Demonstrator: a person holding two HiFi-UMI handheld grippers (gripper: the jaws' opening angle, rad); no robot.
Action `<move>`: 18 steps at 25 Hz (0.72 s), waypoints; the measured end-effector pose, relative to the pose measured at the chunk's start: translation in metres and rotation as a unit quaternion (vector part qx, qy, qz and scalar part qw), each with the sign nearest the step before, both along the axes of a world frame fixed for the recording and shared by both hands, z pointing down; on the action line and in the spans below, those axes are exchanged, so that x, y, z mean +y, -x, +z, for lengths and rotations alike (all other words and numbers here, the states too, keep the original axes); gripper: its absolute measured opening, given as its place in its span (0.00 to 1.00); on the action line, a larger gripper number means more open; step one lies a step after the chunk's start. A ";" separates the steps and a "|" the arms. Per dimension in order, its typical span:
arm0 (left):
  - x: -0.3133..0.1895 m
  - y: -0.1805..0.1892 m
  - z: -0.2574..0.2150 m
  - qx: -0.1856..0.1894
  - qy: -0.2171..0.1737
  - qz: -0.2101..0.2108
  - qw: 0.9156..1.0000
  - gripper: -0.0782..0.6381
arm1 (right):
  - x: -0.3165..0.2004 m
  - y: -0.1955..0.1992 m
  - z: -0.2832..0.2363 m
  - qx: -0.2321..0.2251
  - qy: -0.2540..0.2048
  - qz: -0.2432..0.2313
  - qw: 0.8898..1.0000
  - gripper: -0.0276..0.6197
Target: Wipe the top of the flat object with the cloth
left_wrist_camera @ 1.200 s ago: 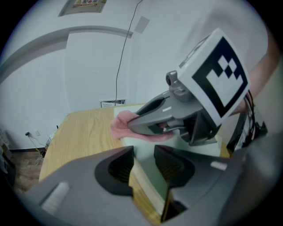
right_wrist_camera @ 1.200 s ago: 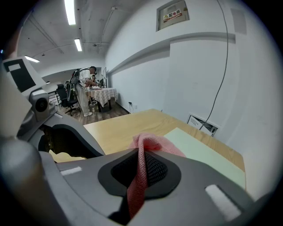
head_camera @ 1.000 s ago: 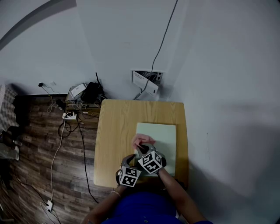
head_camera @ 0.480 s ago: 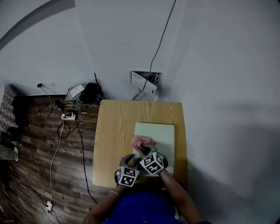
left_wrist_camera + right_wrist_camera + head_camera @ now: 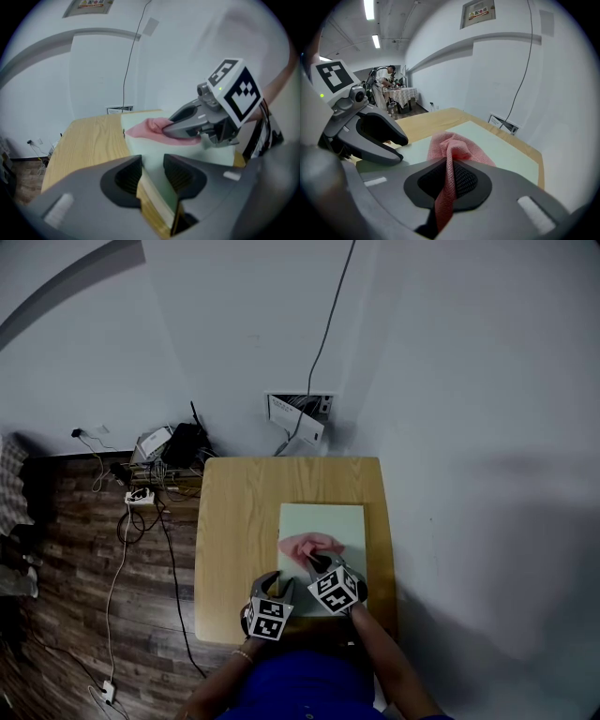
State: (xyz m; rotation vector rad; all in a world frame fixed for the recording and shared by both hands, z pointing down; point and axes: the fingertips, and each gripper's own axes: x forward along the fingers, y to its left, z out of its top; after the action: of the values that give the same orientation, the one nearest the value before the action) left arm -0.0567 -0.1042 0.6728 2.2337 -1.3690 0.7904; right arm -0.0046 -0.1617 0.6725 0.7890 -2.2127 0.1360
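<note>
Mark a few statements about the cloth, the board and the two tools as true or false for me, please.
1. The pink cloth lies on the pale green board. True.
2. The right tool is empty. False: its jaws are closed on the pink cloth.
3. The left tool holds the pink cloth. False: its jaws stand apart at the board's near edge, and the cloth lies further along the board.
4. The pale green board rests on a wooden table. True.
</note>
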 end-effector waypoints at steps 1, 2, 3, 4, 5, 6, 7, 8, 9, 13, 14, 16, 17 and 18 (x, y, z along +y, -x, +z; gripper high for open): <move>0.000 0.000 0.000 0.000 0.000 0.000 1.000 0.31 | -0.001 -0.005 0.000 0.001 0.001 0.005 1.000 0.07; 0.000 -0.001 -0.001 0.000 0.001 0.000 1.000 0.31 | -0.002 -0.010 0.001 0.002 0.003 0.009 1.000 0.07; 0.001 -0.001 -0.001 0.000 0.001 0.001 1.000 0.31 | -0.002 -0.014 0.000 0.003 0.004 0.014 1.000 0.07; 0.001 -0.001 -0.001 0.000 0.001 0.001 1.000 0.31 | -0.003 -0.018 0.000 0.003 0.005 0.018 1.000 0.07; 0.002 -0.001 0.000 0.000 0.001 0.001 1.000 0.31 | -0.003 -0.022 0.000 0.003 0.005 0.022 1.000 0.07; 0.001 -0.002 0.001 0.000 0.002 0.001 1.000 0.31 | -0.005 -0.027 0.001 0.004 0.005 0.026 1.000 0.07; 0.001 -0.002 0.002 -0.001 0.002 0.001 1.000 0.31 | -0.006 -0.032 0.002 0.005 0.006 0.031 0.999 0.07; 0.000 -0.002 0.002 -0.001 0.001 0.001 1.000 0.31 | -0.007 -0.036 0.003 0.006 0.006 0.037 0.999 0.07; 0.000 -0.002 0.002 -0.001 0.001 0.001 1.000 0.31 | -0.008 -0.041 0.003 0.007 0.007 0.043 0.999 0.07; 0.001 0.000 -0.001 -0.001 0.001 0.002 1.000 0.31 | -0.010 -0.058 0.001 0.011 0.009 0.063 0.998 0.07; 0.001 0.000 -0.001 -0.001 0.001 0.002 1.000 0.31 | -0.010 -0.062 0.001 0.012 0.008 0.066 0.998 0.07; 0.001 0.000 -0.001 -0.001 0.001 0.003 1.000 0.31 | -0.010 -0.070 0.001 0.015 0.007 0.074 0.997 0.07; 0.002 -0.001 -0.001 -0.001 0.001 0.003 1.000 0.31 | -0.010 -0.074 0.001 0.016 0.007 0.078 0.997 0.07; 0.001 -0.001 -0.001 -0.001 0.001 0.003 1.000 0.31 | -0.010 -0.079 0.001 0.017 0.008 0.082 0.996 0.07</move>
State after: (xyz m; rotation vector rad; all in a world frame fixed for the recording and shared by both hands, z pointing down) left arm -0.0560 -0.1029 0.6718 2.2377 -1.3632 0.7957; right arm 0.0740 -0.1717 0.6735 0.9570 -2.1114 0.2175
